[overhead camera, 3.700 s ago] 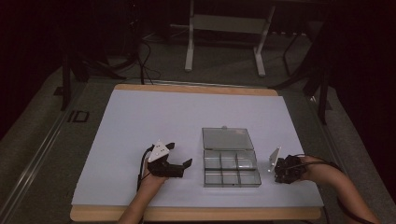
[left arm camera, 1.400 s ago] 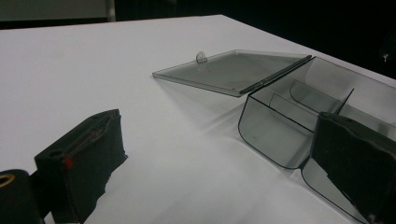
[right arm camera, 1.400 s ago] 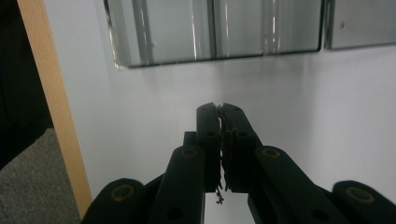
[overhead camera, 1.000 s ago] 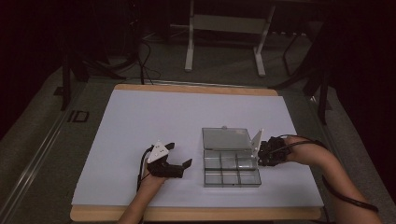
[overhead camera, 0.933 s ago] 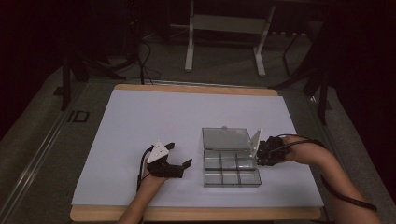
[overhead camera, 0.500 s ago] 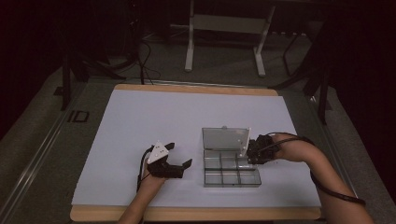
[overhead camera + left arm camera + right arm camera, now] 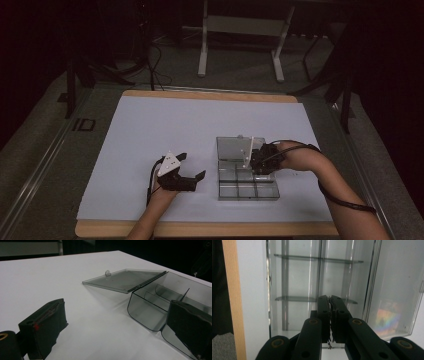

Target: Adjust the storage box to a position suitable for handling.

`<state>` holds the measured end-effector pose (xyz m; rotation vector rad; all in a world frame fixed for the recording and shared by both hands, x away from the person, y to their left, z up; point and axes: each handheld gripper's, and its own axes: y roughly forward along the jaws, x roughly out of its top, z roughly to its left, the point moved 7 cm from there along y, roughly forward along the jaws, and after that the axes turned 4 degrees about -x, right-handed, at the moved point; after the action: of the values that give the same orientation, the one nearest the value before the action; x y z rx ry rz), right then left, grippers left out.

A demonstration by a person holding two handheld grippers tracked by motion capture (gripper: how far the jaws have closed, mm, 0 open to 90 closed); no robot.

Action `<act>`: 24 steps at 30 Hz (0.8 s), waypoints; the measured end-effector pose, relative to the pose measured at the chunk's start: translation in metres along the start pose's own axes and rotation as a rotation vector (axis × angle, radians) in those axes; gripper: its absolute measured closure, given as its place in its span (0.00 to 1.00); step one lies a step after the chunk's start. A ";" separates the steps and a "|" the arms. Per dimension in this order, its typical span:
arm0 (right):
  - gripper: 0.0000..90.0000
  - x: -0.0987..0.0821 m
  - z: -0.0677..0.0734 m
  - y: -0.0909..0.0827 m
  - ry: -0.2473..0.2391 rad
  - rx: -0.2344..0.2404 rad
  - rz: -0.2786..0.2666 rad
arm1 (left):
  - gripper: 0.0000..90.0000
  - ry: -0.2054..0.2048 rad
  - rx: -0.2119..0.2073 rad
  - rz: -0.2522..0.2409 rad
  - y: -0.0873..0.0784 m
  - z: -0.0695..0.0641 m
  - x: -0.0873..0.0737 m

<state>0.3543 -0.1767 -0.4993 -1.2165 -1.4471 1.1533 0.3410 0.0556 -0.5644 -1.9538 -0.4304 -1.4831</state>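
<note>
Clear compartment box (image 7: 247, 182) sits at 4 o'clock on the counter (image 7: 150, 130), lid flat behind. Right hand-held gripper (image 7: 330, 301) over it, jaws closed, holding nothing. Left hand-held gripper (image 7: 192, 167) (beside the box) gapes wide, empty.

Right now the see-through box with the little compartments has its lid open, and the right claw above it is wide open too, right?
Not quite. The box does have its lid open, but the right claw is shut, not wide open. The right gripper view shows its two black jaws pressed together with nothing between them, over the empty compartments.
</note>
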 end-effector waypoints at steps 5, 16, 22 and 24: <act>0.96 0.009 -0.002 0.003 -0.011 -0.001 -0.011 | 0.04 0.004 0.001 -0.001 0.000 0.000 0.000; 0.96 0.036 -0.002 0.010 -0.035 0.017 -0.029 | 0.04 0.019 0.004 -0.003 0.000 -0.002 0.000; 0.96 0.047 -0.002 0.015 -0.043 0.023 -0.032 | 0.04 0.019 0.002 -0.006 -0.001 -0.002 0.000; 0.96 0.051 -0.002 0.018 -0.052 0.025 -0.038 | 0.04 0.018 0.002 -0.006 -0.001 -0.002 0.000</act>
<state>0.3532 -0.1241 -0.5132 -1.1440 -1.4838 1.1814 0.3392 0.0547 -0.5639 -1.9377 -0.4300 -1.5032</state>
